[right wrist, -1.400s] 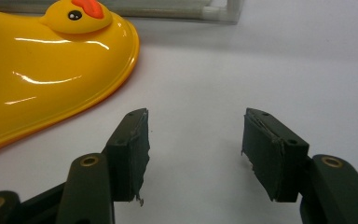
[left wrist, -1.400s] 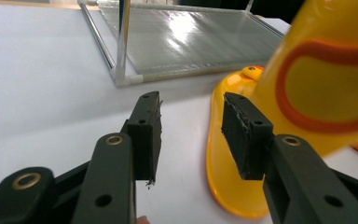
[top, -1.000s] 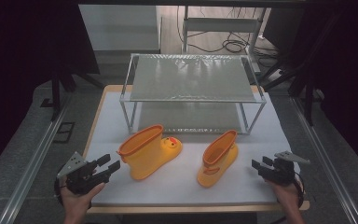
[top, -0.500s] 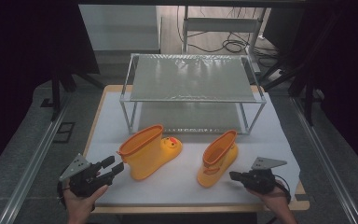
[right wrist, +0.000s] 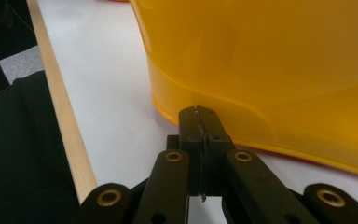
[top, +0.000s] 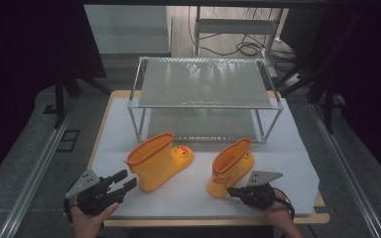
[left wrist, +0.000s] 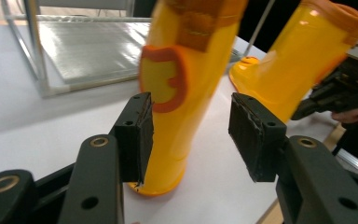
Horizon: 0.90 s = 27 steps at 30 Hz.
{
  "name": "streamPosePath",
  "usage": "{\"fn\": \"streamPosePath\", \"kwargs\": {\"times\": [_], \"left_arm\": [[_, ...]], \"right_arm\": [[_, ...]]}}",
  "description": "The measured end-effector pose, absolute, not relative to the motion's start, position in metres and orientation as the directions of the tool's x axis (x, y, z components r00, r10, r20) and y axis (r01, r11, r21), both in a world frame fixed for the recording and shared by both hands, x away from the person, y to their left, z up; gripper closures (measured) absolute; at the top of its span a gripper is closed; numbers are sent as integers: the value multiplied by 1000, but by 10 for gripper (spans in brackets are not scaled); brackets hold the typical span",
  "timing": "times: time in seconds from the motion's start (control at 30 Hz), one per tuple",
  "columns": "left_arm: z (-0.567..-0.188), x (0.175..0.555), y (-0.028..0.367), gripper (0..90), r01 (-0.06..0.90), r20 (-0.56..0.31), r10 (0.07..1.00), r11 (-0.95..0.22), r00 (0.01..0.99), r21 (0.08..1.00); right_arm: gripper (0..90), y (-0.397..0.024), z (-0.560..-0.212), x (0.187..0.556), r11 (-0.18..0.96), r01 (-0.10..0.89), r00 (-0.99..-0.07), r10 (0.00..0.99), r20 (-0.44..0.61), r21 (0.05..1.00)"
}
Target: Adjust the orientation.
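Two yellow rubber boots stand on the white tabletop (top: pixel 297 148), in front of a metal two-tier wire rack (top: pixel 203 82).

Left boot (top: pixel 159 161): upright, orange rim at the opening, duck face on the toe, toe pointing to the right and slightly away from the person. It sits near the middle-left of the tabletop, just in front of the rack's lower shelf.

Right boot (top: pixel 230 166): upright, orange rim, narrower as seen from above, standing right of the left boot and apart from it.

Left hand-held gripper (top: pixel 120 181): held in the person's left hand (top: pixel 87 218) at the near left edge of the tabletop, jaws pointing toward the left boot. Jaws stand wide apart; nothing is between the pads. In the left gripper view the boot's shaft, with an orange patch on it, shows beyond the gap between the two pads (left wrist: pixel 140 135), not touched by either. The jaws have just been closing slightly, with nothing clamped.

Right hand-held gripper (top: pixel 233 191): held in the person's right hand (top: pixel 278 210) at the near right edge, tips at the base of the right boot's heel side. Jaws fully closed, pad against pad, nothing held between them; they have just closed from wide open. In the right gripper view the closed tips (right wrist: pixel 200 116) sit right at the boot's lower edge, just above the sole; whether they actually touch it cannot be told.
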<state>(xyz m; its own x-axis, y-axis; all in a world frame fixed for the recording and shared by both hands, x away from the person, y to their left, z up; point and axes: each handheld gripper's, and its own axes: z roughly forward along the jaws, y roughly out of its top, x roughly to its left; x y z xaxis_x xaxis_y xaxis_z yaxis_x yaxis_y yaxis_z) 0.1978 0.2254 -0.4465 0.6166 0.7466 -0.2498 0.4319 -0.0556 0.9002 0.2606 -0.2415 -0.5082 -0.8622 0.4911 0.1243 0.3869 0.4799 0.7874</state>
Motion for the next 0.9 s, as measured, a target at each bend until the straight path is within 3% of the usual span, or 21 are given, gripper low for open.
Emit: {"fn": "streamPosePath", "kwargs": {"times": [0.73, 0.9], "left_arm": [[-451, 202, 220, 491, 440, -253, 745, -60, 617, 896], [-451, 201, 218, 492, 438, -254, 741, -60, 622, 897]], "right_arm": [[852, -235, -509, 261, 458, 385, -849, 517, 112, 801], [766, -260, -504, 257, 417, 393, -824, 555, 113, 819]]}}
